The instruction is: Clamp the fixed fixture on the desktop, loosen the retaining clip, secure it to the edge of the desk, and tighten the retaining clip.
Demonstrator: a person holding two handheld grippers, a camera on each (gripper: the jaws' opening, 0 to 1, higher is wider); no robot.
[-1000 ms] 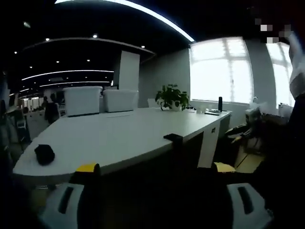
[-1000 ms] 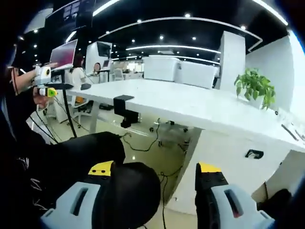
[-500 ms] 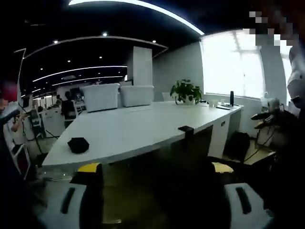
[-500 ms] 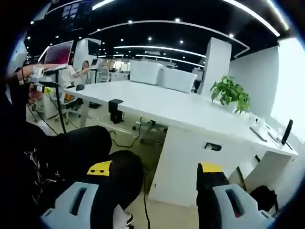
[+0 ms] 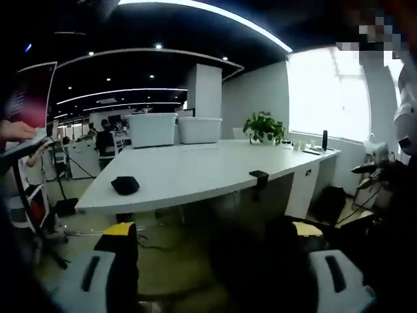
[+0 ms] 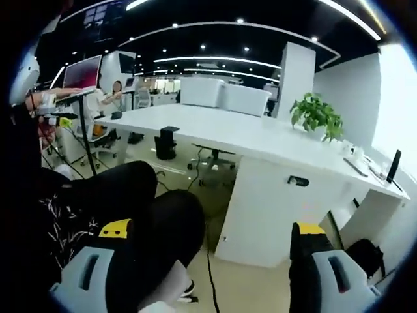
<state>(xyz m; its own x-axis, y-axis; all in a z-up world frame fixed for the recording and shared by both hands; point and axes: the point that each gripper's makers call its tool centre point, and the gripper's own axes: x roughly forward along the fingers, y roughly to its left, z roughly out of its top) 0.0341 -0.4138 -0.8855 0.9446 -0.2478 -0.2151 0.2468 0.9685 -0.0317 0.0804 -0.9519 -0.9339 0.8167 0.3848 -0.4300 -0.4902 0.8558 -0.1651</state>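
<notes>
The white desk [image 5: 195, 173] anchors both views. In the left gripper view, the black fixed fixture [image 5: 258, 176] sits clamped on the desk's near edge, and a small dark object [image 5: 124, 185] lies on the desktop well apart from it, near the desk's rounded end. The left gripper [image 5: 212, 270] stands wide, holding nothing, below the desk edge.

In the right gripper view the desk [image 6: 260, 140] is seen from its other side, with the fixture [image 6: 168, 138] hanging at the desk's far edge and a potted plant [image 6: 317, 116] on top. The right gripper [image 6: 215, 267] is spread wide and empty, a person's dark-trousered knee [image 6: 163, 222] just above its left jaw.
</notes>
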